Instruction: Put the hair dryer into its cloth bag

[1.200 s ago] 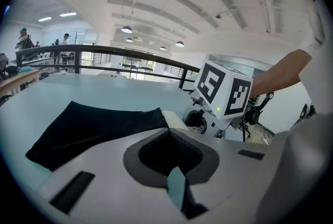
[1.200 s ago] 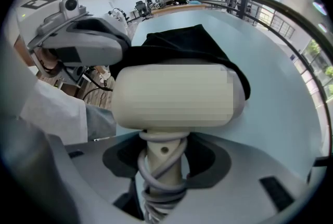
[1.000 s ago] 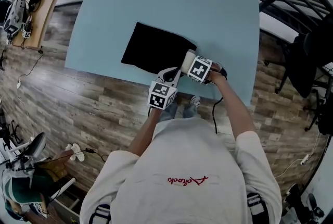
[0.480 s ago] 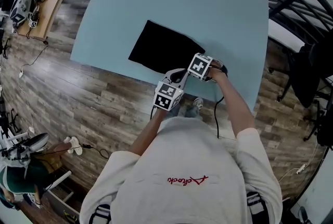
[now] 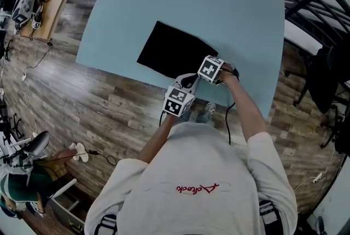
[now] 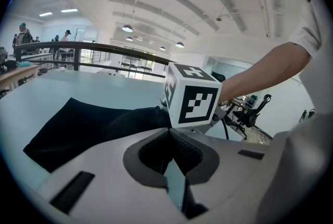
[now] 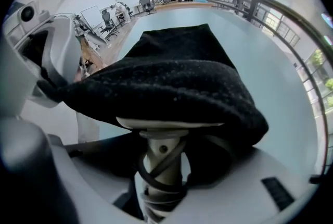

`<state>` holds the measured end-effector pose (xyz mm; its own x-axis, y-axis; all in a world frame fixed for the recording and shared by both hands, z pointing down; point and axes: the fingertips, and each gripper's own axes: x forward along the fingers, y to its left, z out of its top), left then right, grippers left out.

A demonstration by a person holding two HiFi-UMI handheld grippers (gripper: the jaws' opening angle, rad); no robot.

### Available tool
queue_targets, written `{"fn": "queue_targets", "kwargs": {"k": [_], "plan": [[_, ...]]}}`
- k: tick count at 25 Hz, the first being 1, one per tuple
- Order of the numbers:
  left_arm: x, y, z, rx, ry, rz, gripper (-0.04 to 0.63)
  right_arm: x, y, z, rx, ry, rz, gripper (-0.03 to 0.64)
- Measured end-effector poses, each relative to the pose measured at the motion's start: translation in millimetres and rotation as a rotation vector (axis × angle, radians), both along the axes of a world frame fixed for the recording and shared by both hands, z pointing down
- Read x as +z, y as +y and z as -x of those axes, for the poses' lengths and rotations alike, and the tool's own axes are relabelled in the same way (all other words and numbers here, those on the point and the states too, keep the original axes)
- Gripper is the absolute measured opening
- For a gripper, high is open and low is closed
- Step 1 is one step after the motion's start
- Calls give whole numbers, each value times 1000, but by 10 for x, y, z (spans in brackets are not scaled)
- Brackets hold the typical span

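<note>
Already the hair dryer (image 7: 158, 165) is partly inside the black cloth bag (image 5: 169, 51) at the tabletop's (image 5: 219, 10) near edge. The right gripper's (image 7: 158, 139) fingers clamp its handle, and the left gripper's (image 6: 169, 137) fingers pinch the bag's mouth.

My head camera looks steeply down on the tabletop (image 5: 229, 15). Cameras riding my left claw (image 6: 170, 139) and right claw (image 7: 158, 160) look closely along their jaws; all show the black bag (image 5: 169, 51).

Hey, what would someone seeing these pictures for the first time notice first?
A black bag lying on the pale blue table, its mouth pulled over the head of a white hair dryer. The right tool grips the dryer's cord-wrapped handle at the table's near edge; the left tool pinches the bag's rim beside it.
</note>
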<state>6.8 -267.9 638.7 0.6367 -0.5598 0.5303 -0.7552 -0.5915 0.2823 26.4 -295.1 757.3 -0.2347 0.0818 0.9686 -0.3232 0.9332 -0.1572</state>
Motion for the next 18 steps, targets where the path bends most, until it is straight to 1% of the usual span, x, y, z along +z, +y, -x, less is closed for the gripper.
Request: {"fn": "queue_targets", "kwargs": {"k": [4, 6, 7, 10, 13, 18], "plan": [[29, 41, 26, 8, -3, 10, 11, -16, 18, 33, 20, -70, -65, 236], [48, 56, 27, 10, -3, 15, 11, -34, 46, 29, 30, -114, -78, 243], [61, 62, 25, 9, -3, 19, 11, -46, 70, 19, 32, -141, -81, 278], [113, 83, 10, 5, -5, 34, 12, -105, 147, -52, 23, -210, -116, 330], [154, 78, -11, 4, -6, 45, 12, -171, 157, -199, 41, -225, -158, 337], [210, 60, -57, 13, -9, 62, 12, -278, 205, -539, 115, -238, -180, 347]]}}
